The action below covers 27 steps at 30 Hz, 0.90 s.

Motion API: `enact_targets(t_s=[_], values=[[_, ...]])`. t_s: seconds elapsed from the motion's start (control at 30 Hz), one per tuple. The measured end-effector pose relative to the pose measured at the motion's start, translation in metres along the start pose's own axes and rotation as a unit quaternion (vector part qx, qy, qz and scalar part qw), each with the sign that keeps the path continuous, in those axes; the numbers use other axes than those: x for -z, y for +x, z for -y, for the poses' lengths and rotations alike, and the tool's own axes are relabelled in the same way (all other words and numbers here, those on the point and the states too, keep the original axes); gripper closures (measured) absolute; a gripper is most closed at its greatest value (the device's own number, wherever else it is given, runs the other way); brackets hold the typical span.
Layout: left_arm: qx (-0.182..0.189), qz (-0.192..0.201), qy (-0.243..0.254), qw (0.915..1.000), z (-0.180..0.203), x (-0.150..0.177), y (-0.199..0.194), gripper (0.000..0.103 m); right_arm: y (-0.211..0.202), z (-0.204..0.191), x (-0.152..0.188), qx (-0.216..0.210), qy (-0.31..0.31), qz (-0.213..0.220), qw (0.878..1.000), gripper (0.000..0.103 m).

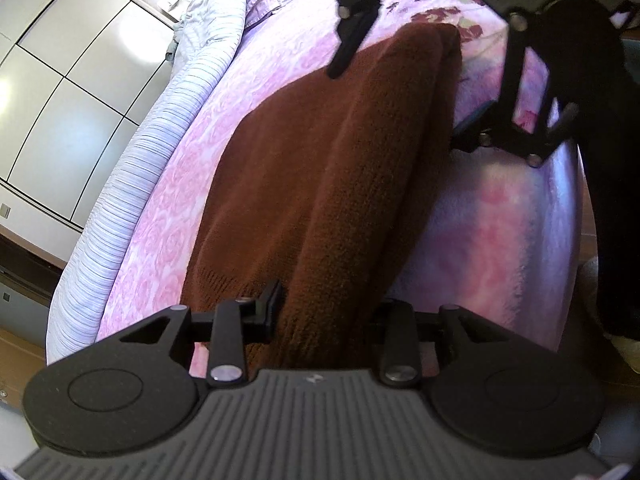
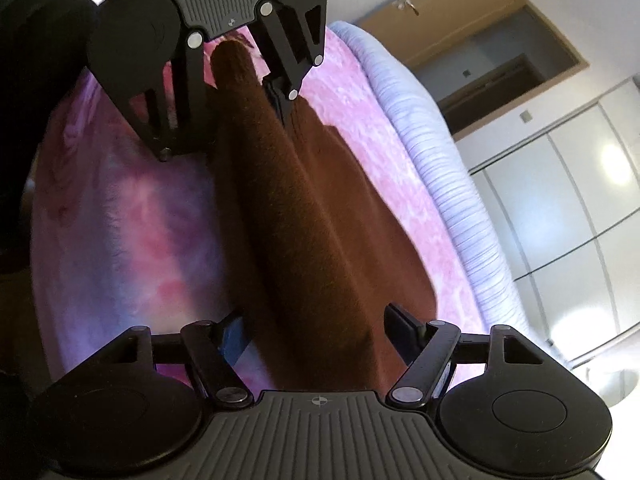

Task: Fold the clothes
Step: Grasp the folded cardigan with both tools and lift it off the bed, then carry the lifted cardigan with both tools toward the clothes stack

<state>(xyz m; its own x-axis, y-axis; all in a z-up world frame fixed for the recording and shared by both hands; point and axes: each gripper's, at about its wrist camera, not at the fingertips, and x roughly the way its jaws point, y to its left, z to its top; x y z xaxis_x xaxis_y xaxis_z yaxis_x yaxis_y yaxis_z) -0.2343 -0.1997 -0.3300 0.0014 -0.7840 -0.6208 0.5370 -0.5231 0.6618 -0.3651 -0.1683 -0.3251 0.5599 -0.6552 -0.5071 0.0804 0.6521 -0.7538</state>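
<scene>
Jaws, left gripper: narrow, pinched on a raised ridge of the sweater; its right finger is mostly hidden behind the knit.
Jaws, right gripper: wide, pads standing clear on either side of the sweater's fold, not pressing it.
Sweater: brown knit, lying lengthwise near the bed's near edge, folded into a long band with a ridge running between the two grippers.
Bed: pink patterned cover; a striped quilt is rolled along the far edge.
Hidden: sweater ends are covered by both gripper bodies; collar and sleeves cannot be made out.
Cut off: a dark sleeve fills the left view's right edge.
Background: white wardrobe, blurred.
</scene>
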Motion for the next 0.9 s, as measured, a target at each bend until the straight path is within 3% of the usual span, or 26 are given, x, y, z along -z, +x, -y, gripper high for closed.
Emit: enact_targets(t_s=[0.13, 0.23, 0.37, 0.47, 0.53, 0.6, 0.67, 0.73, 0.9], values=[[0.001, 0.005, 0.009, 0.9999, 0.000, 0.001, 0.000, 0.070, 0.013, 0.002, 0.006, 0.034, -0.040, -0.020, 0.998, 0.032], [0.001, 0.009, 0.013, 0.9999, 0.001, 0.004, 0.000, 0.067, 0.020, 0.006, 0.013, 0.032, -0.051, -0.036, 0.998, 0.034], [0.009, 0.007, -0.019, 0.9997, -0.005, 0.005, 0.001, 0.065, 0.026, 0.007, 0.018, 0.023, -0.063, -0.048, 0.997, 0.058], [-0.004, 0.005, -0.007, 1.0000, -0.002, 0.006, 0.001, 0.054, 0.032, 0.003, 0.020, 0.015, -0.066, -0.052, 0.996, 0.066], [-0.017, 0.005, 0.012, 0.9998, 0.003, 0.006, 0.000, 0.053, 0.035, 0.003, 0.019, 0.011, -0.062, -0.055, 0.997, 0.071], [-0.027, 0.003, 0.038, 0.9989, 0.007, 0.006, 0.000, 0.055, 0.037, 0.009, 0.017, 0.009, -0.057, -0.057, 0.997, 0.074], [-0.026, -0.004, 0.071, 0.9972, 0.010, 0.004, 0.000, 0.072, 0.038, 0.016, 0.015, 0.009, -0.056, -0.056, 0.997, 0.076], [-0.029, -0.006, 0.095, 0.9950, 0.008, 0.004, -0.001, 0.078, 0.036, 0.023, 0.012, 0.012, -0.059, -0.054, 0.997, 0.077], [-0.050, 0.004, 0.145, 0.9882, -0.002, 0.005, -0.015, 0.081, 0.022, 0.032, -0.001, 0.023, -0.058, -0.049, 0.997, 0.078]])
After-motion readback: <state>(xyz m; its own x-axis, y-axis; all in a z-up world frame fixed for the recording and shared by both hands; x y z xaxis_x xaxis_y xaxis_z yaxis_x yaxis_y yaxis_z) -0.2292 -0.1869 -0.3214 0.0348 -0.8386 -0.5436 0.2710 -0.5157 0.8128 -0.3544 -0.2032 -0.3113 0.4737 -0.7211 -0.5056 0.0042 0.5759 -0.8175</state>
